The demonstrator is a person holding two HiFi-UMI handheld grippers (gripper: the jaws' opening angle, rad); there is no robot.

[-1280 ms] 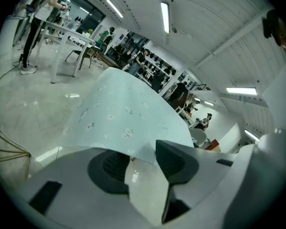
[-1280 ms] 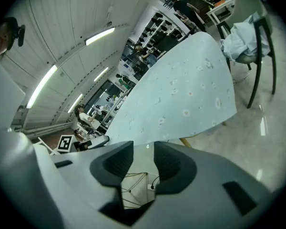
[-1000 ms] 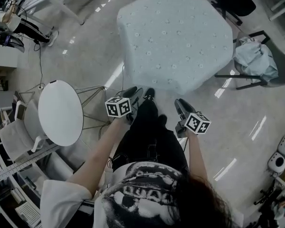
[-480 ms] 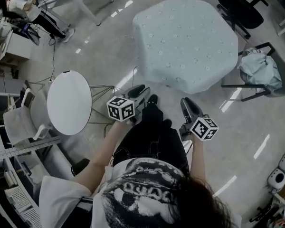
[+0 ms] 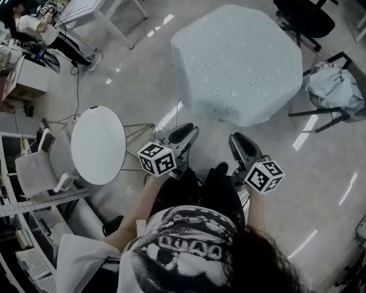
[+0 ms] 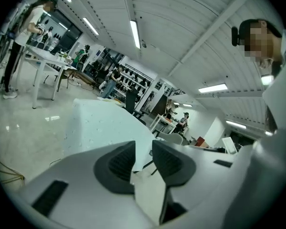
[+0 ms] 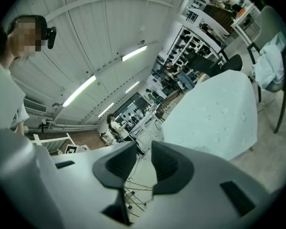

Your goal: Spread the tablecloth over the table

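Note:
The pale blue dotted tablecloth [image 5: 238, 63] lies draped over the table, hanging down on all sides. It also shows ahead in the left gripper view as tablecloth [image 6: 102, 125] and in the right gripper view as tablecloth [image 7: 214, 113]. My left gripper [image 5: 189, 132] is held in the air short of the table's near edge. Its jaws are closing, with a gap and nothing between them. My right gripper [image 5: 236, 142] hangs beside it, open and empty. Neither gripper touches the cloth.
A round white side table [image 5: 97, 144] and a white chair [image 5: 33, 173] stand to my left. A chair with a pale cloth bundle [image 5: 332, 87] is right of the table, with a black office chair [image 5: 305, 11] behind. A person [image 5: 33, 26] sits at the far left beside a white work table [image 5: 94, 2].
Both grippers have risen toward the head camera and now sit further from the cloth's near edge. The left jaws have narrowed.

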